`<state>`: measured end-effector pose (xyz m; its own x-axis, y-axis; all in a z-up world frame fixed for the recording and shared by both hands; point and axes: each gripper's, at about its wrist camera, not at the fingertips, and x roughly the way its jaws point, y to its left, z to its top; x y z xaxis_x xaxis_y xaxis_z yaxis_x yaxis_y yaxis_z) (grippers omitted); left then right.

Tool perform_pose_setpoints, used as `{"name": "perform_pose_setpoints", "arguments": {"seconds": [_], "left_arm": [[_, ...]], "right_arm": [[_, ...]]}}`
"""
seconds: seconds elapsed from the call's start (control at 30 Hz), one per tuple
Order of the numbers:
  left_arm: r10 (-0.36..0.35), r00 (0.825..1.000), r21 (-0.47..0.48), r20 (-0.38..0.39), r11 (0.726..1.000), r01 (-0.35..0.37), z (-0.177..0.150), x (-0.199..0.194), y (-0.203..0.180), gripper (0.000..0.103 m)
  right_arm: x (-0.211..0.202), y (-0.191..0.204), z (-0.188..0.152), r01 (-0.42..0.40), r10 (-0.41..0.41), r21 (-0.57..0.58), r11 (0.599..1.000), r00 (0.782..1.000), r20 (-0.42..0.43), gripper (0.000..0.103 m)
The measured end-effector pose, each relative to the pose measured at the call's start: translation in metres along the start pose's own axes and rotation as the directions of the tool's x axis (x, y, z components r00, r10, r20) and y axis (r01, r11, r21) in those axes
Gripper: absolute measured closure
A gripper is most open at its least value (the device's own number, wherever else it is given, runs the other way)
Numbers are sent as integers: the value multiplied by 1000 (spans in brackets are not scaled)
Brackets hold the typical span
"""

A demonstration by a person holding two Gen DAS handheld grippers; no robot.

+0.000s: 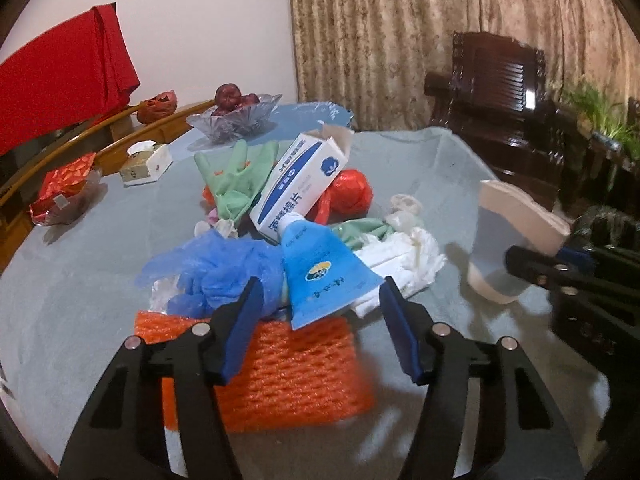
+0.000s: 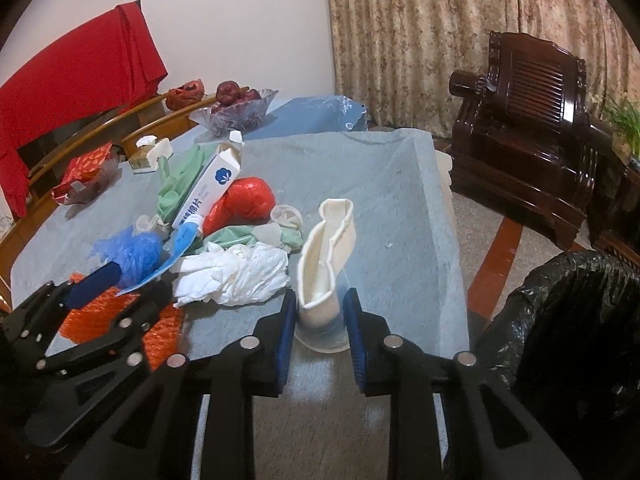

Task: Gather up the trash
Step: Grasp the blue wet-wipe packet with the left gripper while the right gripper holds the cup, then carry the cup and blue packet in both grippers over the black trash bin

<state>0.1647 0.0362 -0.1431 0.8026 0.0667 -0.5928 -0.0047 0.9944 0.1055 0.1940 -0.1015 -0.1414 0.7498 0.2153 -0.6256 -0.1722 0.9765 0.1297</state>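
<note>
My right tongs [image 2: 319,312] are clamped on a crushed white paper cup [image 2: 326,256], pads pressed on both sides of its lower end, cup upright and lifted just off the worktop [image 2: 380,184]. From the left camera that same cup [image 1: 516,240] hangs to the right of the trash pile, apart from it.

My left tongs [image 1: 318,304] are parted, nothing gripped. The flat end of a blue tube [image 1: 324,276] sits between the pads; neither pad is pressing on it. No earlier frame, so I say nothing on motion.

Landmark is the blue tube. Its cap end leans against a white and blue carton [image 1: 298,184] behind it. Left of the tube, touching: crumpled blue plastic glove [image 1: 216,272]. Right of the tube, touching: wad of white tissue [image 1: 404,260]. Under the tube's flat end, nearer me: orange foam net [image 1: 296,368]. Behind the tube, right of the carton: red plastic bag [image 1: 352,194]. Behind and left, under the carton: green glove [image 1: 236,184].

Well behind the tube at the worktop's far edge: glass bowl [image 1: 236,118] with dark red fruit. Far left of the tube: tissue box [image 1: 146,162].

Black bin bag [image 2: 576,320] stands off the worktop's right side, well away from the tube.
</note>
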Motion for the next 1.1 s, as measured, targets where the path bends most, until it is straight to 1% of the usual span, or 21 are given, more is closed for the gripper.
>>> {"name": "perform_pose_setpoints", "arguments": {"seconds": [0.13,0.17,0.2,0.27,0.33,0.4,0.47,0.5,0.63,0.73,0.87,0.9,0.93,0.97,1.0,1.1], "left_arm": [[19,999,23,-36,1000,-18,2,10,-3,53],[14,999,26,-40,1000,-13,2,11,-3,58],[9,999,29,-42,1000,-8,2,11,-3,66],[13,999,29,-41,1000,-12,2,11,-3,76],[22,999,26,-28,999,-22,3,8,-2,81],[23,1000,17,-10,1000,-22,5,3,-1,89],[-10,1000,2,8,1000,10,5,-4,0,96],[-15,1000,1,11,1000,15,6,-6,0,98],[-43,999,-40,13,998,44,4,-13,3,100],[-37,999,-46,5,998,37,4,-11,3,99],[-25,1000,-63,-12,998,24,7,-5,4,90],[-25,1000,-70,-15,997,23,8,-3,5,91],[-26,1000,-73,-13,997,25,9,-2,5,91],[-27,1000,-72,-10,997,26,10,-2,5,96],[-23,1000,-67,-4,997,23,12,-2,6,98],[-25,999,-75,30,997,27,15,-8,8,101]], "right_arm": [[-1,-2,1,-2,2,9,1000,1000,2,78],[-1,-3,1,-3,3,9,1000,1000,2,78],[-1,-3,1,-3,3,10,1000,1000,3,78],[-1,-2,2,-6,6,10,1000,1000,3,78],[-3,-2,2,-10,10,8,1000,1000,5,78],[-4,-1,4,-12,12,6,1000,1000,8,78],[-5,-2,4,-13,13,6,1000,1000,12,78],[-6,-2,5,-14,14,8,1000,1000,13,78],[-7,-1,4,-13,13,5,1000,1000,14,78],[-6,0,5,-13,13,6,1000,1000,10,78],[-6,0,4,-11,11,1,1000,1000,4,78],[-6,0,5,-11,11,1,1000,1000,3,78],[-6,0,4,-14,14,1,1000,1000,4,78],[-6,0,4,-16,16,-1,1000,1000,6,78],[-7,1,5,-19,19,-3,1000,1000,8,78],[-11,2,7,-30,31,-11,999,999,19,78]]}}
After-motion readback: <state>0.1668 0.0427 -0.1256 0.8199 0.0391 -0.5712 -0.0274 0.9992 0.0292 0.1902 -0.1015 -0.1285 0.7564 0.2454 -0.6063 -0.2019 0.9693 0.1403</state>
